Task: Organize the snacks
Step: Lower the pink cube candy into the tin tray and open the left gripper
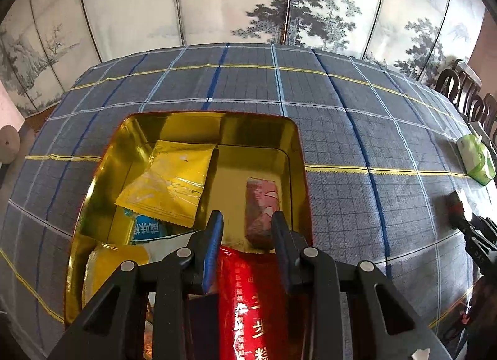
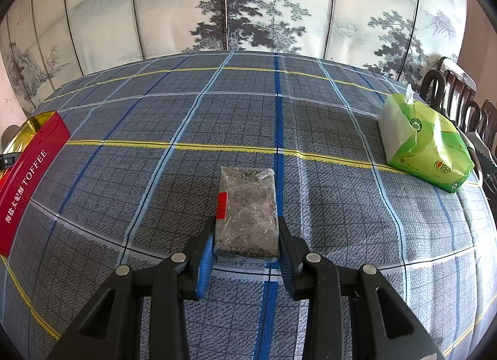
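The left tool (image 1: 247, 229) hangs over the gold tin (image 1: 298, 155), fingers parted around a red packet (image 1: 248, 298); whether they grip it I cannot tell. The right tool (image 2: 247, 235) brackets a clear dark snack pack (image 2: 247, 217) on the tabletop (image 2: 341, 220), seemingly touching; the tin lies toward 9 o'clock. Judged next: squeeze, lift, carry it there.

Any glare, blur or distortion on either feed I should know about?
Left wrist view: glare off the gold tin lining and the red packet under the left tool; fisheye bends the tablecloth lines. Right wrist view: even light, clear packet sharp, edges bowed.
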Demonstrator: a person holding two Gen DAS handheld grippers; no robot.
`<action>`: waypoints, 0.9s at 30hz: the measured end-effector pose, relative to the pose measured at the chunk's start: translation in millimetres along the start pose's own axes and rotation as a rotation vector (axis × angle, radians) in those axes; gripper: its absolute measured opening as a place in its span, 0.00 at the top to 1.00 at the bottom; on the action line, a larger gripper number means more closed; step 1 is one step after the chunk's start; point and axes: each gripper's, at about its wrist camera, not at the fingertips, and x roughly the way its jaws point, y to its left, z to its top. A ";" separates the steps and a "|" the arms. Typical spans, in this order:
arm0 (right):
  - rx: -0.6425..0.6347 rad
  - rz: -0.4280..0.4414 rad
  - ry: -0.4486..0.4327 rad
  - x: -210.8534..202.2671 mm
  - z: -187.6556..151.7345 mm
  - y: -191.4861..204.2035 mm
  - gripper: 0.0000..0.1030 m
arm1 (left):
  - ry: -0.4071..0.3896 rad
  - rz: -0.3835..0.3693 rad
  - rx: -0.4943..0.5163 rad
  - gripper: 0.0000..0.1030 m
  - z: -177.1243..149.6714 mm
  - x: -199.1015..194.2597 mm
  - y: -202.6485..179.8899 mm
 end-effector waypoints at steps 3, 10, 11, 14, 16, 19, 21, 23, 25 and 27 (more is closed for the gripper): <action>0.000 -0.001 0.000 -0.2 -0.1 0.2 0.65 | 0.003 -0.003 -0.006 0.72 0.1 -1.3 2.2; 0.000 -0.001 0.000 -0.2 0.0 0.2 0.65 | -0.013 0.003 0.000 0.68 -1.1 -9.7 3.9; -0.001 -0.001 0.000 -0.4 0.0 0.5 0.65 | -0.017 0.005 0.002 0.67 -2.0 -12.3 3.4; -0.001 -0.001 0.000 -0.4 0.1 0.4 0.65 | -0.034 0.017 0.005 0.66 -4.0 -21.4 2.9; 0.000 -0.001 0.000 -0.2 0.1 0.1 0.65 | -0.048 0.054 0.005 0.66 -5.3 -29.3 4.1; 0.000 -0.001 0.000 -0.2 0.1 0.2 0.65 | -0.061 0.104 -0.001 0.64 -8.7 -39.9 7.1; -0.001 -0.002 0.000 -0.4 0.1 0.5 0.65 | -0.064 0.131 -0.002 0.63 -12.1 -46.3 9.2; 0.000 -0.002 0.000 -0.4 0.1 0.5 0.65 | -0.071 0.161 0.004 0.59 -17.3 -53.8 11.0; -0.001 -0.002 0.000 -0.5 0.1 0.9 0.65 | -0.078 0.177 0.005 0.54 -23.6 -60.4 12.4; 0.000 -0.002 0.000 -0.3 0.2 0.6 0.65 | -0.079 0.186 0.002 0.52 -29.7 -65.2 13.5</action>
